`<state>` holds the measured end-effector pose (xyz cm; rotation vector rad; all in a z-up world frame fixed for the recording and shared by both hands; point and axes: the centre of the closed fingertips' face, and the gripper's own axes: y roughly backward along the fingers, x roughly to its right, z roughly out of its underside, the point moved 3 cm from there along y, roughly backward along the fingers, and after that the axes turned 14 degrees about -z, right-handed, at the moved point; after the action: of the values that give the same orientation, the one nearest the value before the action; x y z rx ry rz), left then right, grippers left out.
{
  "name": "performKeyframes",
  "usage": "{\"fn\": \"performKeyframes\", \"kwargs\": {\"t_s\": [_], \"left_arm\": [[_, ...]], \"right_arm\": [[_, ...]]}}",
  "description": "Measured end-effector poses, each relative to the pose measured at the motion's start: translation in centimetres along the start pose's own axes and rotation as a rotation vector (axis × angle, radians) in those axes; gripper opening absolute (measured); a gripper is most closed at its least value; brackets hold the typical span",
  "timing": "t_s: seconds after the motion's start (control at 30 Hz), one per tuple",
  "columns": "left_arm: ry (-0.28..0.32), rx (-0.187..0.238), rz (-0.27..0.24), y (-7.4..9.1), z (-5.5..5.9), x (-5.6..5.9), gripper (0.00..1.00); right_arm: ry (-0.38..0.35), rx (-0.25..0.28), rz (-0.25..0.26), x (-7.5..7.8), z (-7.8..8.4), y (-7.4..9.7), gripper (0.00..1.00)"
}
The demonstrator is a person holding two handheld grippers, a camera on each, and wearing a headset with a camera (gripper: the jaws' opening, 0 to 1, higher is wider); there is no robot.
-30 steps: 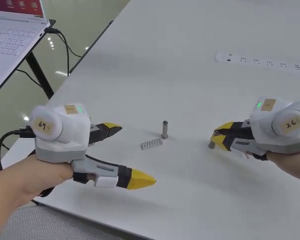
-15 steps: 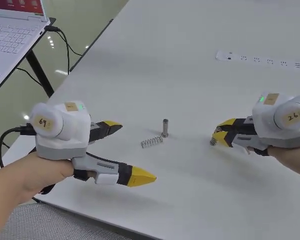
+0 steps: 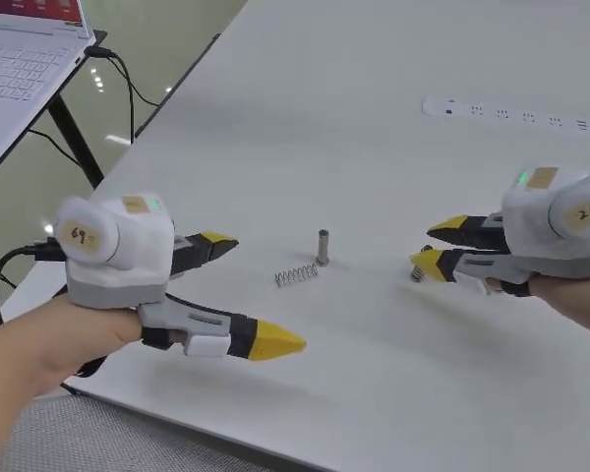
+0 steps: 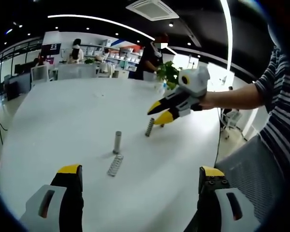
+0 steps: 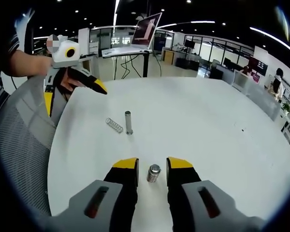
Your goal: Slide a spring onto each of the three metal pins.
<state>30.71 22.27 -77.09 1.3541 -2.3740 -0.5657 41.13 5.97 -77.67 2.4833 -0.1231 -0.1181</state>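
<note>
Since a second ago the right gripper (image 3: 428, 246) has parted its jaws. They now stand a little apart on either side of the sprung pin (image 5: 153, 173) without gripping it. That pin stands well to the right of the bare pin (image 3: 323, 247), which is upright on the table (image 3: 374, 128). A loose spring (image 3: 296, 276) lies flat just left of the bare pin, apart from it. Further left hovers the left gripper (image 3: 264, 292), spread wide and empty. Backing the right gripper out crookedly could clip the sprung pin and topple it. Pinched off-centre, the loose spring may roll or squirt away, or a jaw may knock the bare pin over.
</note>
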Motion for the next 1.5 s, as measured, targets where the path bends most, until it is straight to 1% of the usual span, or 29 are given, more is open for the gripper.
{"fn": "performKeyframes", "kwargs": {"t_s": [0.17,0.23,0.27,0.33,0.4,0.5,0.57,0.6,0.67,0.73,0.77,0.8,0.97,1.03,1.13,1.17,1.23,1.27,1.33,1.43,1.5], "left_arm": [[0.005,0.002,-0.004,0.1,0.0,-0.2,0.98],[0.006,0.002,-0.004,0.2,0.0,-0.2,0.98],[0.004,0.001,-0.005,0.2,0.0,-0.2,0.98],[0.004,0.001,-0.005,0.2,0.0,-0.2,0.98],[0.004,0.001,-0.005,0.3,0.0,-0.2,0.98],[0.005,0.000,-0.005,0.3,0.0,-0.2,0.98],[0.004,-0.001,-0.005,0.2,0.1,-0.2,0.98],[0.004,-0.001,-0.004,0.2,0.1,-0.2,0.98],[0.002,-0.002,-0.002,0.2,0.1,-0.2,0.98],[0.000,-0.001,0.000,0.2,0.1,-0.2,0.98],[-0.002,-0.003,0.004,0.2,0.1,-0.1,0.98],[-0.003,-0.002,0.005,0.2,0.1,-0.1,0.98],[-0.004,0.002,0.008,0.2,0.0,-0.1,0.98],[-0.002,0.004,0.009,0.2,-0.1,-0.1,0.98],[-0.005,0.001,0.010,0.3,0.0,0.0,0.98],[-0.005,0.002,0.011,0.3,0.0,0.0,0.98],[-0.004,0.004,0.012,0.3,0.0,0.1,0.98],[-0.005,0.004,0.010,0.3,-0.1,0.0,0.98],[-0.003,0.008,0.007,0.3,-0.2,0.0,0.98],[-0.002,0.013,0.002,0.4,-0.4,-0.1,0.98],[-0.003,0.013,-0.001,0.4,-0.4,-0.2,0.98]], "right_arm": [[0.038,-0.004,-0.025,-0.7,-1.1,0.0,0.23],[0.063,-0.007,-0.045,-1.1,-1.6,-0.1,0.23],[0.087,-0.018,-0.056,-1.3,-1.9,-0.2,0.23],[0.105,-0.022,-0.079,-1.8,-2.4,-0.4,0.23],[0.127,-0.025,-0.091,-2.1,-2.8,-0.5,0.23],[0.184,-0.061,-0.141,-2.9,-3.4,-0.8,0.23],[0.198,-0.074,-0.179,-3.6,-3.7,-1.1,0.23],[0.195,-0.075,-0.181,-3.6,-3.7,-1.2,0.23],[0.213,-0.088,-0.207,-4.0,-3.9,-1.4,0.23],[0.244,-0.115,-0.222,-4.2,-3.9,-1.6,0.23],[0.269,-0.129,-0.243,-4.4,-4.0,-1.8,0.23],[0.275,-0.140,-0.260,-4.6,-3.9,-1.9,0.22],[0.299,-0.173,-0.293,-4.6,-4.3,-2.7,0.22],[0.311,-0.181,-0.315,-4.7,-4.6,-3.2,0.22],[0.361,-0.216,-0.353,-5.3,-5.0,-4.2,0.21],[0.367,-0.220,-0.359,-5.4,-5.0,-4.3,0.21],[0.389,-0.240,-0.388,-5.8,-5.3,-5.0,0.21],[0.425,-0.254,-0.401,-6.0,-5.6,-5.5,0.21],[0.461,-0.274,-0.417,-6.3,-6.0,-6.2,0.20],[0.513,-0.285,-0.444,-6.7,-6.5,-7.1,0.18],[0.545,-0.306,-0.452,-6.7,-6.7,-7.7,0.17]]}}
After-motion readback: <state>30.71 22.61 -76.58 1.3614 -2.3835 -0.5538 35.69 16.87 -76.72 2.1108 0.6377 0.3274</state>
